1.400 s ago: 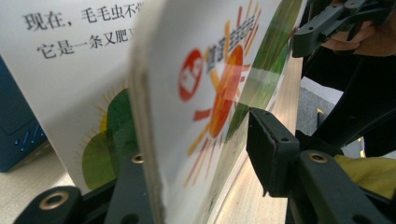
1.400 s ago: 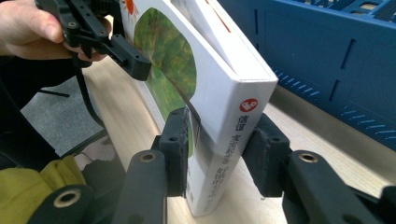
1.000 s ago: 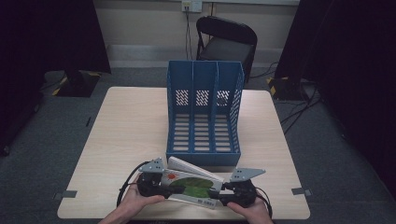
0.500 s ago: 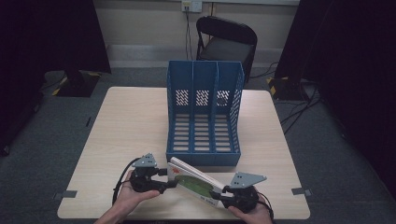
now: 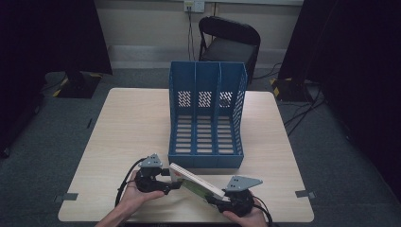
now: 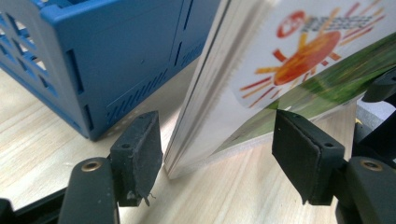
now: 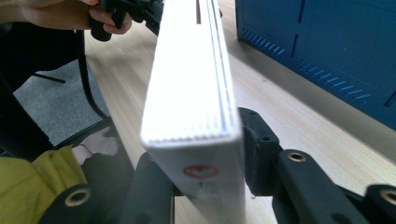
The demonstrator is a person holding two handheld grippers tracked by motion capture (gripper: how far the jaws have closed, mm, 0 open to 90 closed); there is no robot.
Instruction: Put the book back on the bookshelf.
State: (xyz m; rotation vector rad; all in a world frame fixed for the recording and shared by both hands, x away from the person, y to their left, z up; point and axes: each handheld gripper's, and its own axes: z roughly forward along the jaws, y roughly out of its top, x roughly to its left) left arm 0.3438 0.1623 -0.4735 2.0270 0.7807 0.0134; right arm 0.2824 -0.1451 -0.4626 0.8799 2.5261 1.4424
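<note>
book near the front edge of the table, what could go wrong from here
The right gripper alone clamps the book at one end, so it could sag or twist out. The left gripper has just been opening, its pads off the cover, giving no support. The raised end sits close to the blue file rack and might knock it.

book [image 6: 299,60] tilted, corner on table [image 6: 37,140] | jaws apart | blue rack [image 6: 116,51] beside

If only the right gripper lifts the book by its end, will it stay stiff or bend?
The book is probably stiff: its thick page block keeps a straight edge. The glossy cover may slip. Held at one end by the right gripper, it could tilt down.
</note>
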